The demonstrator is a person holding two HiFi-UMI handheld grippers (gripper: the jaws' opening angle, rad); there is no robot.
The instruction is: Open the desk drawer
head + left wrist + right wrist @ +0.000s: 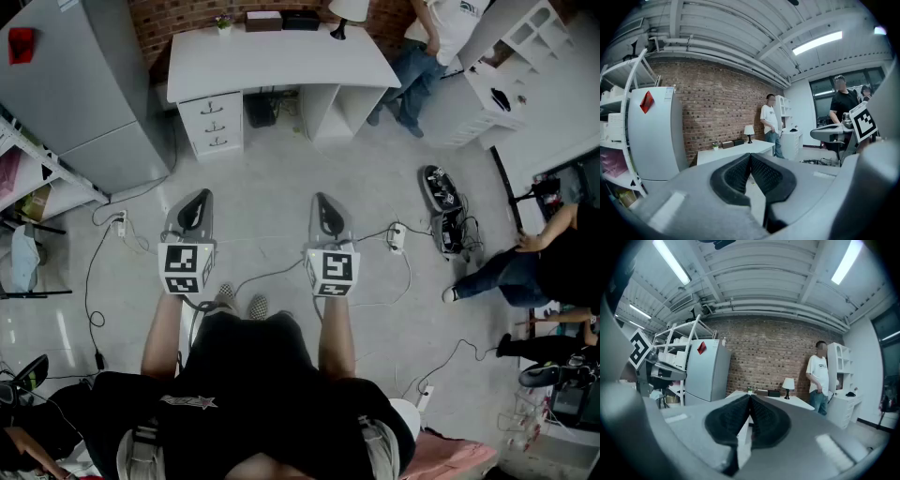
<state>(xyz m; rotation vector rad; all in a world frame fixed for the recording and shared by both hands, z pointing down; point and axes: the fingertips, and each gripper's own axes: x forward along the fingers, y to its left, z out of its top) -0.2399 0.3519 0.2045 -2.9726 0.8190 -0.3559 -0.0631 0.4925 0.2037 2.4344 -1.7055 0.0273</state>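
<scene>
Head view: left gripper [195, 199], right gripper [325, 202] pinched empty; desk drawers [214, 123] distant, handles [215, 106] tiny.

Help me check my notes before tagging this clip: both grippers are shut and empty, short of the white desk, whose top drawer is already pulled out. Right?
Not quite: the head view shows the top drawer closed, flush with the two below it. The rest holds: the left gripper and right gripper are shut and empty, short of the white desk.

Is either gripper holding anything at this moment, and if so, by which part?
Nothing is held: left gripper and right gripper are both shut and empty, well short of the white three-drawer desk.
</scene>
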